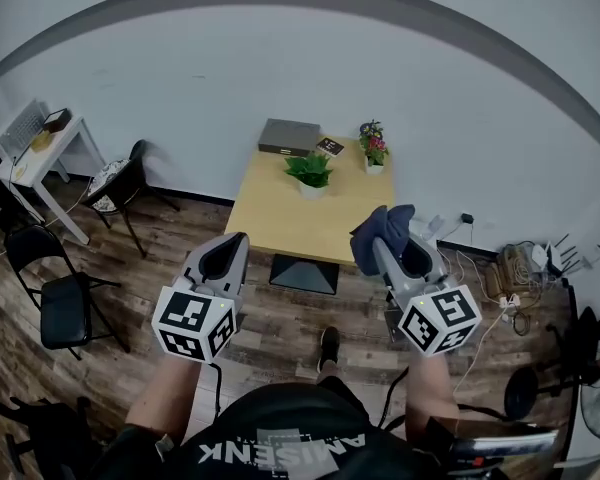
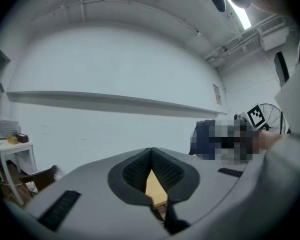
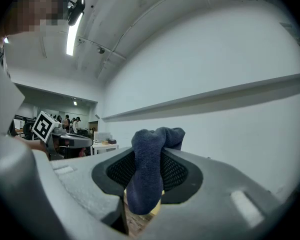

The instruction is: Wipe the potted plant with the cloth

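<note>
Two grippers are hovering short of the table [image 1: 280,223]: the right gripper [image 1: 384,246] is pinching a dark blue cloth [image 1: 384,223], while the left gripper [image 1: 235,243] is riding empty, jaws pressed together. Well ahead, the potted plant [image 1: 310,171] is standing near a flower pot [image 1: 373,150]; a hard swipe could topple either.
</note>
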